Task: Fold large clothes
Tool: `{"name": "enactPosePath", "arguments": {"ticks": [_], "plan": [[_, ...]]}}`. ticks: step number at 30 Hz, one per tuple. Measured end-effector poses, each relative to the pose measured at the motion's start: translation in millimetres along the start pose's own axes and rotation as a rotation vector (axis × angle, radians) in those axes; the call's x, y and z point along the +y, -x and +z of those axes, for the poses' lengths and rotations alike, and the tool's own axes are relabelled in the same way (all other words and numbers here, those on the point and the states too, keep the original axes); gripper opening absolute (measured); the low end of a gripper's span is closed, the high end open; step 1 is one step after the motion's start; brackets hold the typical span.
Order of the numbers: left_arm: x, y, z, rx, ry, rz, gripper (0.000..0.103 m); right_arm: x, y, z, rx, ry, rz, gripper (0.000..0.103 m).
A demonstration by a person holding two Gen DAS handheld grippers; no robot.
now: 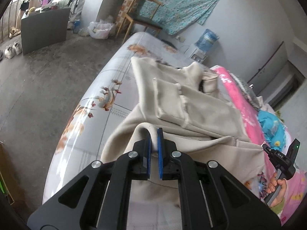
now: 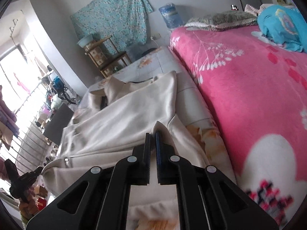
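A: We have the left claw [image 1: 154, 141] and the right claw [image 2: 153, 143] each pinched tight on an edge of the beige garment [image 1: 191, 105], which lies across the bed [image 1: 115, 72].

B: So we're mid-fold, we judge. Next we carry both edges over evenly and lay them flat.

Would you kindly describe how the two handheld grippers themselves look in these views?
Both are matte black. The left gripper and right gripper each have two angular linkage arms with triangular cut-outs, round silver pivot pins, and straight fingers faced with blue pads. Seen from the left wrist, the right unit shows white "DAS" lettering and a small green light.
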State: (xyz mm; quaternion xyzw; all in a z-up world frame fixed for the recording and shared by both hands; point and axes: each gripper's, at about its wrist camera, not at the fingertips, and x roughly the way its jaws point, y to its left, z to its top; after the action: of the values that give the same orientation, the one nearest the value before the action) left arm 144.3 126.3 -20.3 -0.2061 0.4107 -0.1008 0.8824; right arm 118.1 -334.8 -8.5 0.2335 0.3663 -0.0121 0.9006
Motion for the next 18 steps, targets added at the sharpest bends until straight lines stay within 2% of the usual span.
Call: {"name": "enactPosePath", "arguments": {"ticks": [4,6,7,8,9,10,11,14,17,18], "plan": [[11.4,-29.4,2.3,0.039,0.028,0.029,0.009,-14.5,-40.0,-1.0,0.072,-0.030,-0.015,0.005],[17.7,-29.9,1.1,0.037,0.060,-0.002,0.011,-16.0,-37.1,-3.5,0.066,-0.026,0.007,0.009],[18.4,-26.7,1.3,0.024,0.059,-0.001,0.018,-15.4,-33.0,-3.8,0.060,-0.016,0.007,0.016],[19.1,-19.6,1.7,-0.002,0.049,0.012,0.030,-15.5,-26.9,-4.3,0.051,-0.006,0.004,0.024],[20.5,-10.5,2.0,-0.029,0.040,0.021,0.035,-16.5,-18.1,-5.9,0.039,0.000,-0.009,0.030],[22.0,-3.0,2.0,-0.049,0.034,0.016,0.038,-17.8,-9.1,-7.1,0.022,0.005,-0.033,0.044],[23.3,3.2,1.2,-0.058,0.030,0.010,0.038,-19.3,-2.0,-7.7,0.010,0.011,-0.046,0.050],[26.2,10.2,-6.3,-0.022,0.015,0.046,0.047,-24.5,19.0,-14.6,0.001,0.034,-0.077,0.056],[30.5,5.1,-22.4,0.061,0.011,0.089,0.067,-29.8,22.8,-31.0,0.059,0.066,-0.113,0.061],[31.0,1.8,-29.0,0.085,0.007,0.112,0.069,-30.6,21.3,-35.5,0.076,0.078,-0.130,0.061]]}}
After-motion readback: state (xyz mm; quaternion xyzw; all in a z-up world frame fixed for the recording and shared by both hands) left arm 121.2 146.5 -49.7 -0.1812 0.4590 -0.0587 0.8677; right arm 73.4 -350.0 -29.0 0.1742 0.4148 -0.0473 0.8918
